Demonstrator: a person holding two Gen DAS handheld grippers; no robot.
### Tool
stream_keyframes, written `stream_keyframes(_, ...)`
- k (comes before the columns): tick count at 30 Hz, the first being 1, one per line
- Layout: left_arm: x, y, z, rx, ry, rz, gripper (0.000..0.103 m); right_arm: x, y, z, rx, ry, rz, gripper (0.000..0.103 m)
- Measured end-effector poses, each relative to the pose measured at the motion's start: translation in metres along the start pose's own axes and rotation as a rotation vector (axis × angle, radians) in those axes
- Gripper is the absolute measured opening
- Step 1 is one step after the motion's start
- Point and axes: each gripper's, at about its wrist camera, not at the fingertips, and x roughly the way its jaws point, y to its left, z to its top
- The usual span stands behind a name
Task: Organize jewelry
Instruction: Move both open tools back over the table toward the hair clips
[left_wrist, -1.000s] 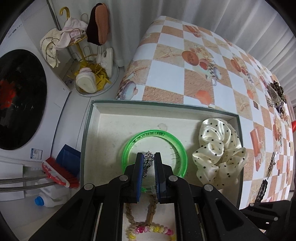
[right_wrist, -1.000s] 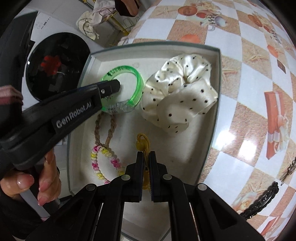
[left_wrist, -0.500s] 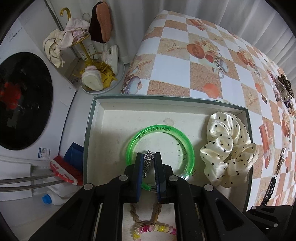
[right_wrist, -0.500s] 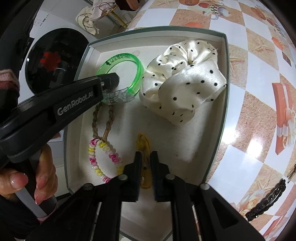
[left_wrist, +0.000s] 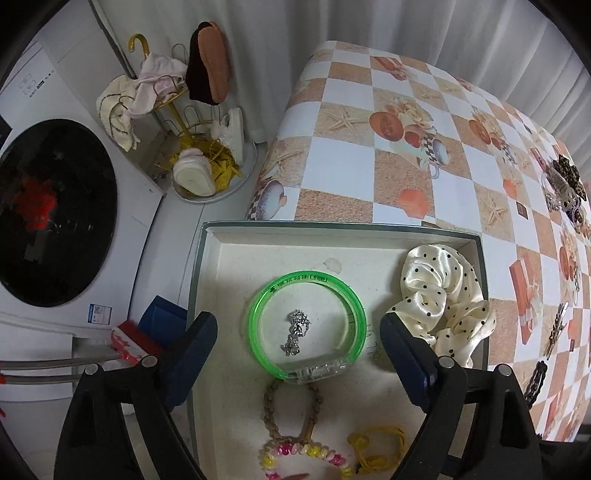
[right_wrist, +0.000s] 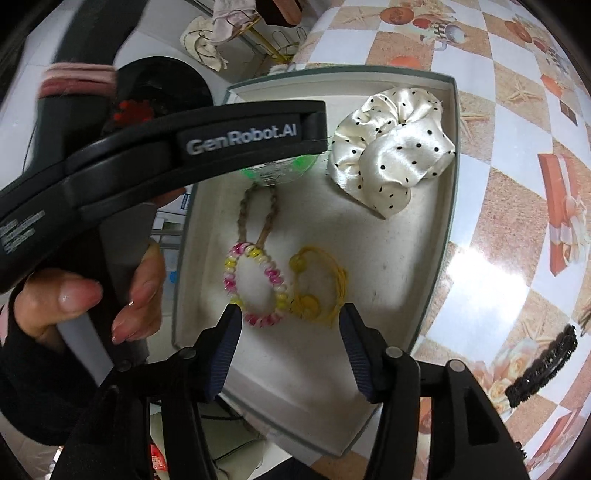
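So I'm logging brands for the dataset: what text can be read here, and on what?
"GenRobot.AI": side of the left gripper.
Green bangle: dark printed characters on its rim, not legible.
Left gripper, near the handle: small print lines, blurred.
Washer: sticker, too small to read.

Inside the box (right_wrist: 452, 155), bare floor lies below the polka-dot scrunchie (right_wrist: 391, 147) along the right wall. The scrunchie fills the far right corner; the green bangle (left_wrist: 306, 325) crowds the middle, the 2 bracelets (right_wrist: 255, 284) and yellow tie (right_wrist: 321, 291) the near floor. The left hand-held gripper (left_wrist: 297, 339) overhangs the box's left side
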Motion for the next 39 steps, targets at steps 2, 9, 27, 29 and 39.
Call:
stream_keyframes(2, -0.003, -0.001, -0.002, -0.005, -0.003, 0.005, 0.103, -0.009, 0.0, -0.004, -0.004, -0.007, 0.005, 0.069)
stream_keyframes(9, -0.02, -0.016, -0.011, 0.016, -0.008, 0.006, 0.103, -0.043, -0.019, -0.013, 0.023, -0.044, -0.008, 0.083)
stream_keyframes(27, -0.073, -0.116, -0.044, 0.198, -0.03, -0.073, 0.103, -0.132, -0.19, -0.059, 0.472, -0.197, -0.203, 0.083)
stream_keyframes(29, -0.073, -0.127, -0.047, 0.213, -0.02, -0.092, 0.103, -0.137, -0.203, -0.06, 0.501, -0.205, -0.206, 0.083)
stream_keyframes(39, -0.06, -0.186, -0.071, 0.282, 0.056, -0.154, 0.103, -0.147, -0.25, -0.058, 0.606, -0.225, -0.16, 0.083)
